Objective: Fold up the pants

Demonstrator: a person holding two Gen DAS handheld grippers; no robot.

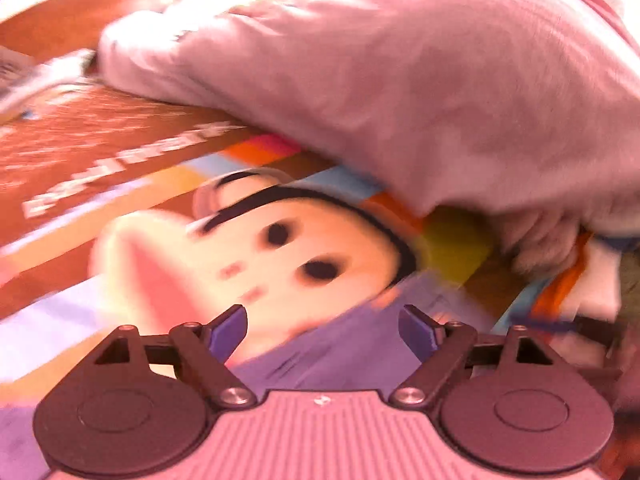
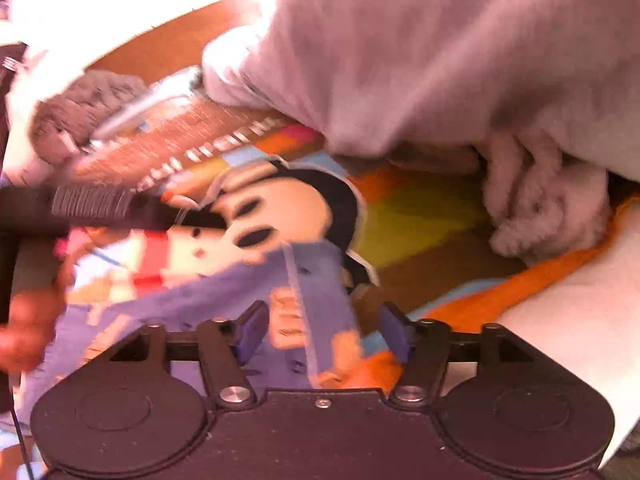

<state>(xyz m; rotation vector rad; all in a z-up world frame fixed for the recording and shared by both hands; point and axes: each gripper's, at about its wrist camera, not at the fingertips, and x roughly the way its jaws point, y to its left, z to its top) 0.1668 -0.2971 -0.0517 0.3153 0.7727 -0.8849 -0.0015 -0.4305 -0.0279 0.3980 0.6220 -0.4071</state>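
Pants (image 1: 400, 80) bunched on the far side of a cartoon blanket (image 1: 280, 240).
Left gripper (image 1: 324, 326) and right gripper (image 2: 326, 330): fingers apart, nothing between them, both over the blanket, short of the pants.

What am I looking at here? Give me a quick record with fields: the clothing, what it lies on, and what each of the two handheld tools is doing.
clothing: pale pink pants, bunched in a heap, fleecy lining showing at one end
surface: colourful cartoon blanket under the pants
left gripper: jaws open, nothing between them, over the blanket
right gripper: jaws open, nothing between them, over the blanket
picture quality: blurred
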